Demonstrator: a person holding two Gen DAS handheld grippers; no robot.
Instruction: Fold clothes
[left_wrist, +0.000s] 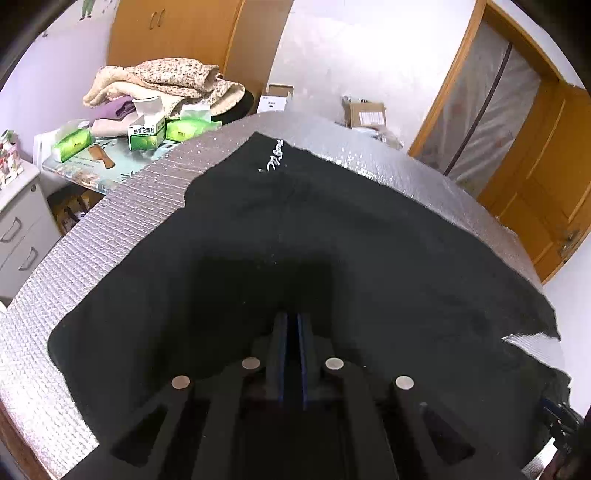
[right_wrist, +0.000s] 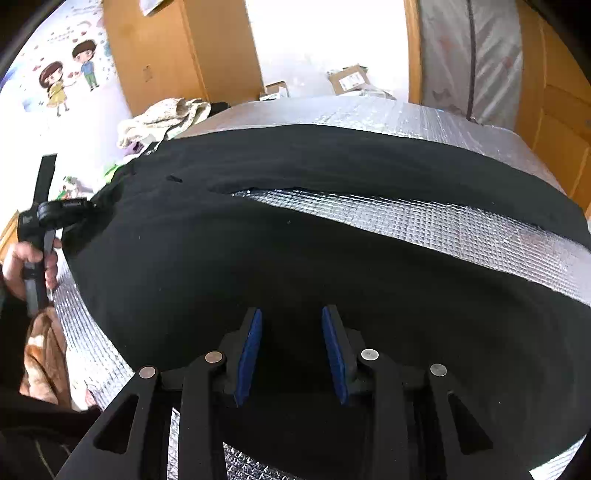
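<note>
A black garment lies spread across a table covered in silver foil padding, white script lettering showing at its far end. The left gripper sits low over the cloth with its blue-padded fingers drawn nearly together; whether fabric is pinched between them cannot be told. The right gripper hovers over the near edge of the garment, fingers parted, nothing between them. A strip of foil shows between two dark folds. Beyond the table, green tissue boxes and a heap of blankets crowd a side surface.
</note>
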